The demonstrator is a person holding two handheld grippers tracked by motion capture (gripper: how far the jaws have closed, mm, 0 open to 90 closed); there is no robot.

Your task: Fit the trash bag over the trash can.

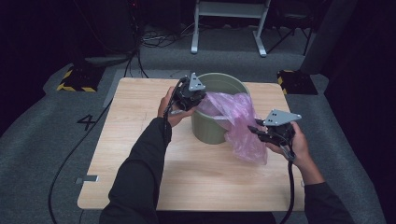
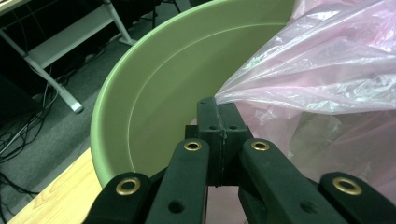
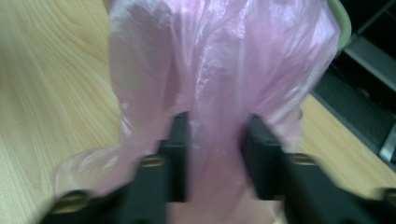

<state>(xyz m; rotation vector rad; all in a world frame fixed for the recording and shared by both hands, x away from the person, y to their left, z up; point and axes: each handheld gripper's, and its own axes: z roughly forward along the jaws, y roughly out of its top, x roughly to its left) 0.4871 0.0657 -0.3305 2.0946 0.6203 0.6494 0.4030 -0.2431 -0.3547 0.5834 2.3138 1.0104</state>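
Left gripper (image 2: pixel 218 122), jaws pressed together on a pinch of the pink plastic bag (image 1: pixel 238 122), holds it at the near rim of the green bucket (image 1: pixel 219 84), which stands toward the table's (image 1: pixel 140 154) far edge. Right gripper (image 3: pixel 215 140), jaws apart, straddles the film without pressing it. The bag looks weightless, limp and slippery (best pinched at its hem); its long axis drapes from the bucket mouth down toward the right edge.
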